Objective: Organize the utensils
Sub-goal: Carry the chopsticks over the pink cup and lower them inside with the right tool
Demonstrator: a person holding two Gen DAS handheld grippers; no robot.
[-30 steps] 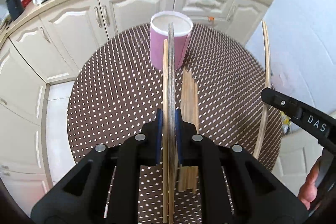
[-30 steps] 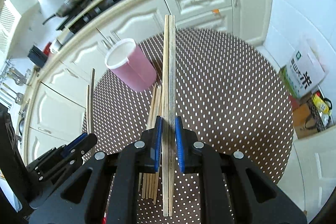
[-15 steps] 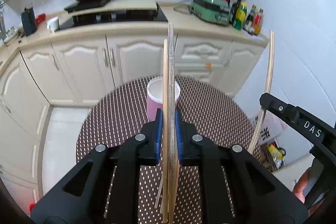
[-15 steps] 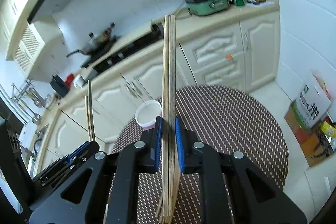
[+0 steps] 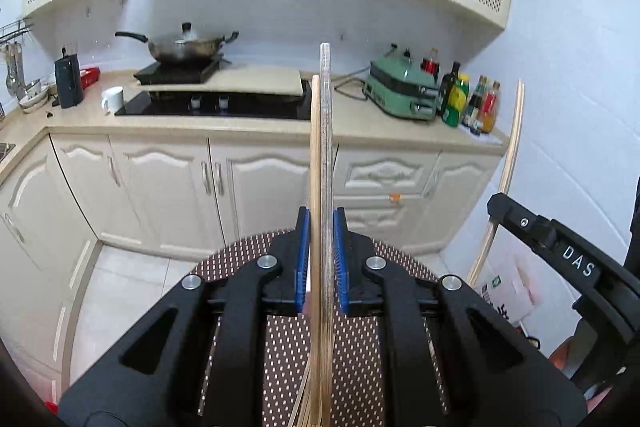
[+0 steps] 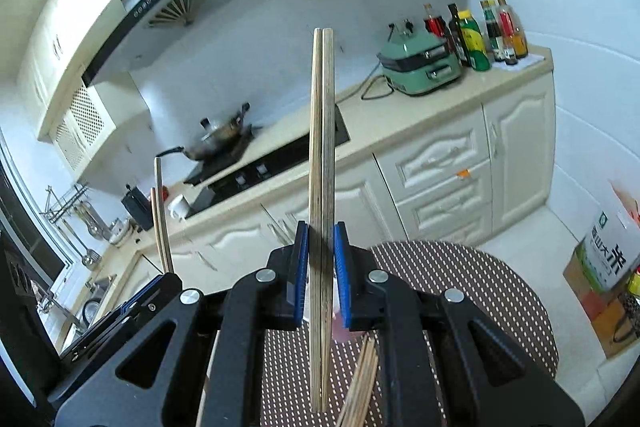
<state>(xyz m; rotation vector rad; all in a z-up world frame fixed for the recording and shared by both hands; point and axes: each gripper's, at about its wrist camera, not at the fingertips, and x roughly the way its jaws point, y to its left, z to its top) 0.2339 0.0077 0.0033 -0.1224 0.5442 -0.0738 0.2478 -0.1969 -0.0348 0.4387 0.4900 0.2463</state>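
The left gripper is clenched on a pair of wooden chopsticks, its blue pads pressing them from both sides. The sticks stand upright along the middle of the left wrist view, their tips rising in front of the kitchen counter and stove. The gripper is angled only a little downward, so the cabinets and wall fill most of the view and just the near part of the round dotted table shows below.

The right gripper is likewise clamped on a second pair of chopsticks, held side by side and touching, pointing up past the counter edge. It too looks out nearly level over the table.

Each gripper shows in the other's view: the right one at the right edge of the left wrist view with its sticks poking up, the left one at the lower left of the right wrist view.

More loose chopsticks lie on the table beneath the right gripper. A bit of a pink cup peeks out behind its pads.
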